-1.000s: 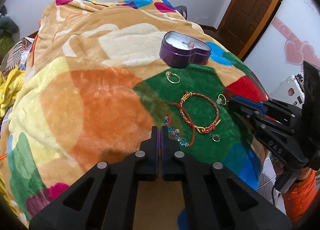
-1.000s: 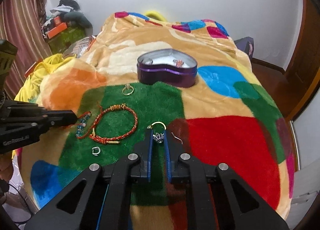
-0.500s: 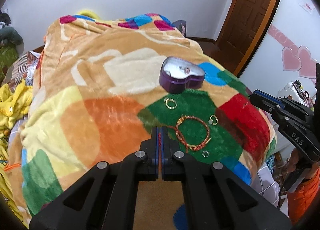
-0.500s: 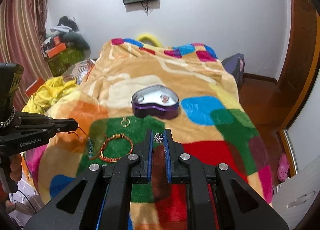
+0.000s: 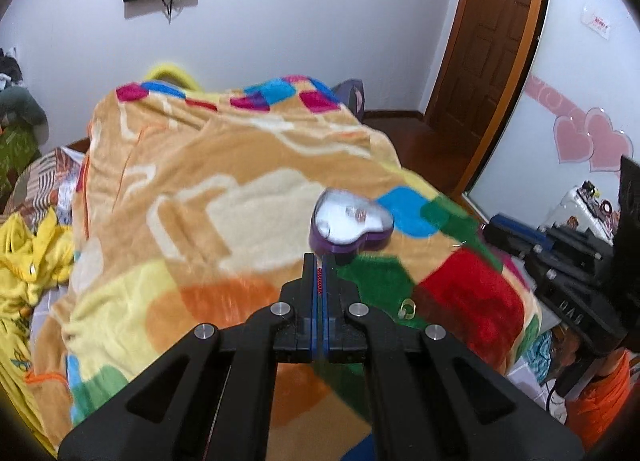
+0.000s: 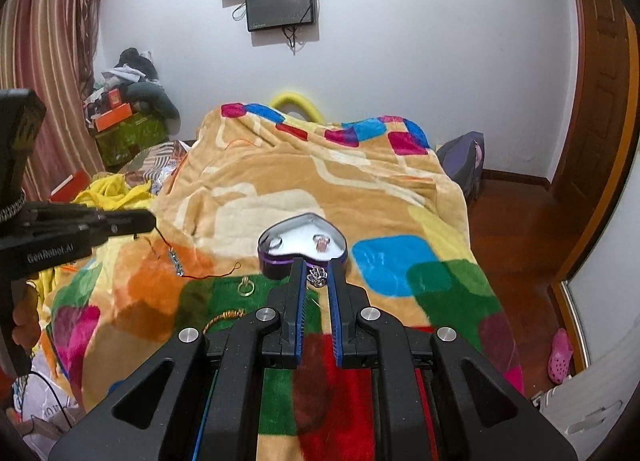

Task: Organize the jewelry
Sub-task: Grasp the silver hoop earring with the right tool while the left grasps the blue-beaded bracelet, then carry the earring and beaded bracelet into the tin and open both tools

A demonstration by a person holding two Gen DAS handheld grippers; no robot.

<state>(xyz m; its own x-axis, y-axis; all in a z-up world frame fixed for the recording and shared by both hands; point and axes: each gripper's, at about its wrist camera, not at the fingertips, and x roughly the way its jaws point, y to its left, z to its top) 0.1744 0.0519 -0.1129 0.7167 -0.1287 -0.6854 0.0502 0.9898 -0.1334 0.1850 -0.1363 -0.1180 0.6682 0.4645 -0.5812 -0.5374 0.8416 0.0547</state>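
A purple heart-shaped box (image 6: 302, 245) (image 5: 351, 225) sits open on the patchwork blanket with a ring inside. My left gripper (image 5: 319, 261) is shut on a red cord bracelet (image 5: 319, 280); in the right wrist view the cord with blue beads (image 6: 176, 261) hangs from it (image 6: 136, 221) above the blanket. My right gripper (image 6: 317, 267) is shut on a silver hand-shaped charm (image 6: 317, 276), held just in front of the box. A gold ring (image 6: 245, 285) and a red-gold bracelet (image 6: 224, 317) lie on the green patch.
The bed blanket (image 6: 320, 189) drops off at the right to a wooden floor (image 6: 516, 229). A gold ring (image 5: 407, 308) lies near the red patch. Clothes and boxes (image 6: 120, 117) are piled at the far left. A door (image 5: 492, 37) stands at the right.
Both grippers have lifted away from the blanket. The left one carries the red cord bracelet up, the right one carries the charm up toward the box.
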